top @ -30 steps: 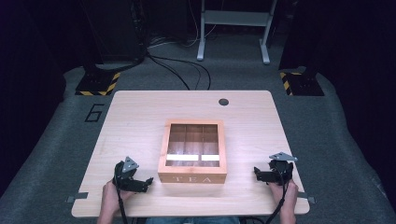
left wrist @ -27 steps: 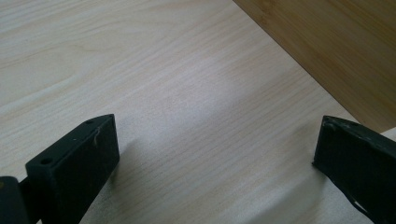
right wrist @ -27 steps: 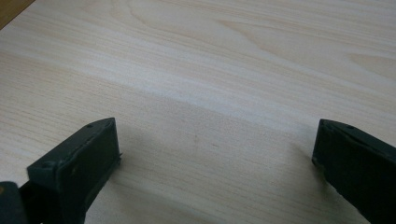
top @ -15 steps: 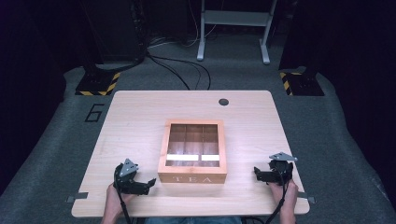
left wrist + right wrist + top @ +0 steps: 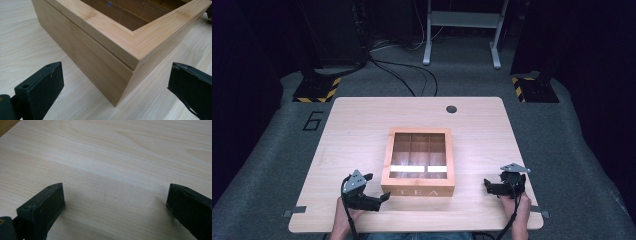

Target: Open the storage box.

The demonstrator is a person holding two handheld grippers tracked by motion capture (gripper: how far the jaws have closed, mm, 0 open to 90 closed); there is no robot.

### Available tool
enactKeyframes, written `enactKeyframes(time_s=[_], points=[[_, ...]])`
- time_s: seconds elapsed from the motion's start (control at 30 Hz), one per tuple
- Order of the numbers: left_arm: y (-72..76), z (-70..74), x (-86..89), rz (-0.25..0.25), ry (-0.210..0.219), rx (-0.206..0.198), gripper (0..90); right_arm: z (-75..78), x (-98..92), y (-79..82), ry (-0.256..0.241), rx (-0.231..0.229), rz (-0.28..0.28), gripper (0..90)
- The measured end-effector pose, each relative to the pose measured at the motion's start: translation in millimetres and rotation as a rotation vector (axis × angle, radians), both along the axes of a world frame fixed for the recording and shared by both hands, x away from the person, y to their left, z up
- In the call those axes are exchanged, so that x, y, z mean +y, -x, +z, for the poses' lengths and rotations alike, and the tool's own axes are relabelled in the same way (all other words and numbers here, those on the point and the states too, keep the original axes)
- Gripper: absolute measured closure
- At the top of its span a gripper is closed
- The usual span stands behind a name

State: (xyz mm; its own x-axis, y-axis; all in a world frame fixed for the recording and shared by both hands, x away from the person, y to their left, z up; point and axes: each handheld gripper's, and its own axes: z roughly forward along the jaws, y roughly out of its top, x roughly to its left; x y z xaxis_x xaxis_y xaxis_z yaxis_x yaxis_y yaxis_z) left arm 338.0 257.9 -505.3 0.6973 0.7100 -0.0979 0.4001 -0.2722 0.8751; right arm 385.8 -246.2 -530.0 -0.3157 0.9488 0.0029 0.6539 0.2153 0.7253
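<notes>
Light wooden table [image 5: 362, 130] carries a bamboo tea box [image 5: 418, 161] at centre, glass-window lid closed, "TEA" on its near face. Left gripper [image 5: 374, 195] sits just beside the box's near-left corner, jaws wide, nothing held. Right gripper [image 5: 492, 185] rests well right of the box, jaws wide, empty.

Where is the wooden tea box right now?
In the high view, the tea box sits shut near the table's front middle, between the left tongs and right tongs, closer to the left ones.
</notes>
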Motion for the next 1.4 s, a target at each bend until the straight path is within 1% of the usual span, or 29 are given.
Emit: enactKeyframes(time_s=[0.07, 0.13, 0.2, 0.23, 0.27, 0.3, 0.33, 0.37, 0.4, 0.47, 0.5, 0.53, 0.57, 0.6, 0.67, 0.7, 0.73, 0.83, 0.9, 0.93, 0.97, 1.03, 1.1, 1.13, 1.17, 1.2, 1.33, 1.37, 1.4], points=[[-0.8, -0.4, -5.1, 0.002, 0.005, -0.007, 0.1, 0.0, 0.0, 0.0, 0.000, -0.001, -0.001, 1.3], [-0.6, -0.3, -5.6, 0.001, 0.003, -0.003, 2.6, 0.0, 0.0, 0.0, 0.000, -0.001, -0.001, 1.4], [-0.7, -0.5, -5.4, -0.002, 0.005, -0.010, 7.4, 0.0, 0.0, 0.0, -0.001, -0.001, -0.001, 1.4], [-0.3, -1.0, -5.8, 0.006, 0.017, -0.014, 12.7, 0.0, 0.0, 0.0, -0.001, -0.001, -0.001, 1.4], [0.5, -1.4, -5.8, 0.003, 0.025, -0.016, 15.5, 0.0, 0.0, 0.0, -0.001, -0.001, 0.000, 1.4], [1.0, -2.3, -6.7, 0.014, 0.037, -0.027, 16.3, 0.0, 0.0, 0.0, -0.001, -0.001, -0.001, 1.5], [1.4, -2.3, -6.1, 0.011, 0.039, -0.033, 18.1, 0.0, 0.0, 0.0, -0.001, -0.001, 0.000, 1.4], [2.3, -2.8, -6.3, 0.019, 0.051, -0.041, 21.1, 0.0, 0.0, 0.0, -0.001, 0.000, -0.001, 1.5], [3.4, -3.0, -5.8, 0.017, 0.065, -0.041, 23.5, 0.0, 0.0, 0.0, -0.001, -0.001, -0.001, 1.5], [3.8, -2.9, -4.9, 0.009, 0.067, -0.042, 27.6, 0.0, 0.0, 0.0, -0.001, -0.001, 0.000, 1.5], [5.6, -3.2, -4.2, 0.001, 0.073, -0.050, 30.3, 0.0, 0.0, 0.0, -0.001, -0.001, -0.001, 1.5], [6.7, -4.1, -4.7, 0.004, 0.081, -0.059, 32.2, 0.0, 0.0, 0.0, -0.001, -0.001, -0.001, 1.6], [7.7, -4.1, -4.7, 0.002, 0.084, -0.055, 34.5, 0.1, -0.8, 0.1, 0.005, 0.000, 0.006, 1.6], [9.2, -4.4, -4.8, 0.001, 0.092, -0.051, 36.4, 0.0, 0.0, 0.0, -0.002, -0.001, -0.002, 1.6], [9.9, -5.0, -5.1, 0.006, 0.096, -0.057, 40.0, 0.1, -0.5, 0.0, 0.002, -0.001, 0.003, 1.7], [11.1, -5.6, -5.0, 0.008, 0.097, -0.058, 40.0, 0.1, -1.0, 0.0, 0.007, -0.001, 0.008, 1.6], [13.2, -6.7, -5.3, 0.019, 0.101, -0.058, 43.4, 0.1, -0.9, 0.1, 0.006, 0.000, 0.006, 1.6], [14.0, -7.1, -2.8, 0.007, 0.104, -0.054, 45.9, 0.1, -0.9, 0.1, 0.007, -0.001, 0.007, 1.7], [13.9, -7.1, -2.6, 0.009, 0.105, -0.059, 46.7, 0.1, -0.8, 0.1, 0.006, -0.001, 0.006, 1.7], [14.0, -7.4, -3.5, 0.017, 0.107, -0.068, 46.7, 0.1, -0.8, 0.1, 0.006, -0.001, 0.006, 1.7], [14.4, -7.0, -3.6, 0.018, 0.100, -0.070, 46.7, 0.2, -0.8, 0.1, 0.007, 0.000, 0.006, 1.7], [14.4, -6.9, -3.1, 0.009, 0.094, -0.073, 46.7, 0.2, -0.6, 0.1, 0.007, 0.000, 0.003, 1.7], [14.6, -7.4, -3.1, 0.008, 0.095, -0.080, 46.7, -0.1, -0.3, 0.1, 0.004, -0.004, 0.001, 1.7], [15.0, -8.2, -3.7, 0.018, 0.101, -0.086, 46.7, 0.1, -0.9, 0.1, 0.008, 0.000, 0.006, 1.7], [15.0, -8.2, -3.7, 0.018, 0.101, -0.086, 46.7, 0.1, -0.9, 0.1, 0.008, 0.000, 0.006, 1.7], [15.0, -9.1, -3.8, 0.015, 0.111, -0.089, 46.7, 0.1, -0.5, 0.1, 0.003, -0.001, 0.002, 1.7], [15.1, -8.3, -3.1, 0.010, 0.102, -0.083, 46.8, 0.0, 0.0, 0.0, -0.001, -0.002, -0.002, 1.7], [15.0, -8.7, -3.6, 0.015, 0.107, -0.089, 46.8, 0.0, -0.7, 0.1, 0.008, -0.002, 0.004, 1.7], [14.9, -8.5, -3.4, 0.012, 0.102, -0.091, 46.9, 0.1, 0.1, 0.0, 0.001, -0.001, -0.003, 1.7]])
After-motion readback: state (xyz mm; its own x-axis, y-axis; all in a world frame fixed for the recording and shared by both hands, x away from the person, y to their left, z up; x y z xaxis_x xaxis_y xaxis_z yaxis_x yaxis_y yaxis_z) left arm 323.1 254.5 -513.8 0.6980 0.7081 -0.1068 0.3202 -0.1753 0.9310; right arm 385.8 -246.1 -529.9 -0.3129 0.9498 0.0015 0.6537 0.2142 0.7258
